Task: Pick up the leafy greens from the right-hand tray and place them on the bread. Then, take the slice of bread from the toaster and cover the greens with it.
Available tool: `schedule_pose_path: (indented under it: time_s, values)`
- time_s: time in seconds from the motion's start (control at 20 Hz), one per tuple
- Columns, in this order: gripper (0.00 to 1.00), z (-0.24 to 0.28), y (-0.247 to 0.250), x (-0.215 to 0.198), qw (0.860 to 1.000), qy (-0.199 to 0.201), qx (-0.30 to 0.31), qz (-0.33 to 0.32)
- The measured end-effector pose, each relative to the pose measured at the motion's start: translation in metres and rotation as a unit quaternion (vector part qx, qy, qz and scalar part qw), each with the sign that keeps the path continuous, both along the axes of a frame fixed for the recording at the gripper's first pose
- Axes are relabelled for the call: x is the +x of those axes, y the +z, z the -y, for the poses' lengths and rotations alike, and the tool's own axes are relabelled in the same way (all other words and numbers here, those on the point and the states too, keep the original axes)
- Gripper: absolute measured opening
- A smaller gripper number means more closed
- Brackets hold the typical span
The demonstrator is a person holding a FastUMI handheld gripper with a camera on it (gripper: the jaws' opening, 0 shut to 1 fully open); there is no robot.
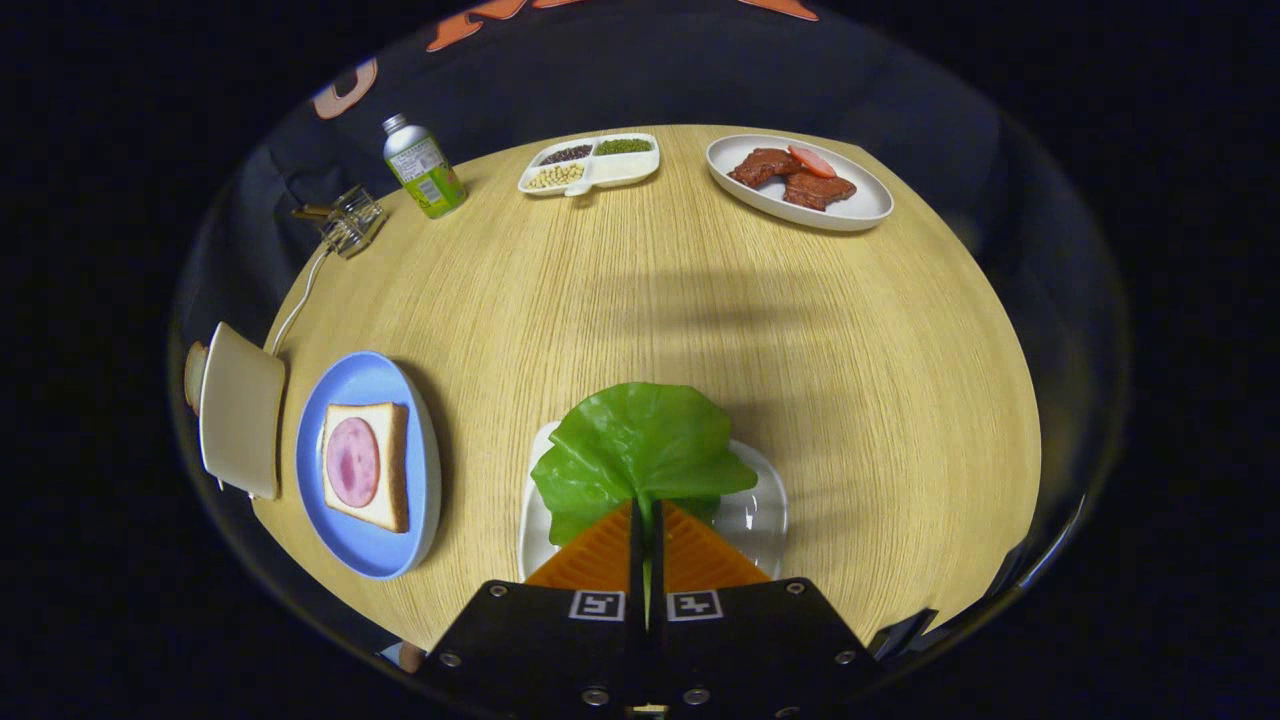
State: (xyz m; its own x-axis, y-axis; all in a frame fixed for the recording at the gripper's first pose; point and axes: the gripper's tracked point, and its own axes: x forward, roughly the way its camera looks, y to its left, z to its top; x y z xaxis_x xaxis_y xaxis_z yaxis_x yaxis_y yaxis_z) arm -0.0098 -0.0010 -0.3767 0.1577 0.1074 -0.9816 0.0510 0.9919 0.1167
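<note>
While the gripper (645, 510) hangs low over the near edge, the round wooden table (700, 300) carries everything else. The blue plate (370, 375), at the near left, holds a bread slice (392, 465) topped with a round pink slice of ham (353, 461). Just left of the plate stands the pale toaster (240, 410), a slice of bread (194, 376) showing at its far side and a white cord (297, 300) running back from it. The clear tray (755, 510) lies just ahead of the fingers. The leaf (640, 440) fans out over that tray, its stem end pinched between the two fingers, which are pressed nearly together. At the far right, a white oval plate (860, 205) bears brown meat pieces (790, 178). A divided dish (590, 172) of beans sits at far centre. A green-labelled bottle (422, 165) lies tilted at the far left, near a small clear holder (350, 222).
</note>
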Motion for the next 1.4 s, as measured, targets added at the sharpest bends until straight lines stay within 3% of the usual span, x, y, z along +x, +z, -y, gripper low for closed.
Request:
schedule_pose_path:
  time_s: [0.4,0.8,1.4]
  values:
    - [0.01,-0.024,0.05,0.022,0.998,0.017,0.02,0.054]
    - [0.01,-0.091,0.094,0.037,0.991,0.063,0.075,0.093]
    - [0.02,-0.196,0.09,0.035,0.975,0.141,0.15,0.083]
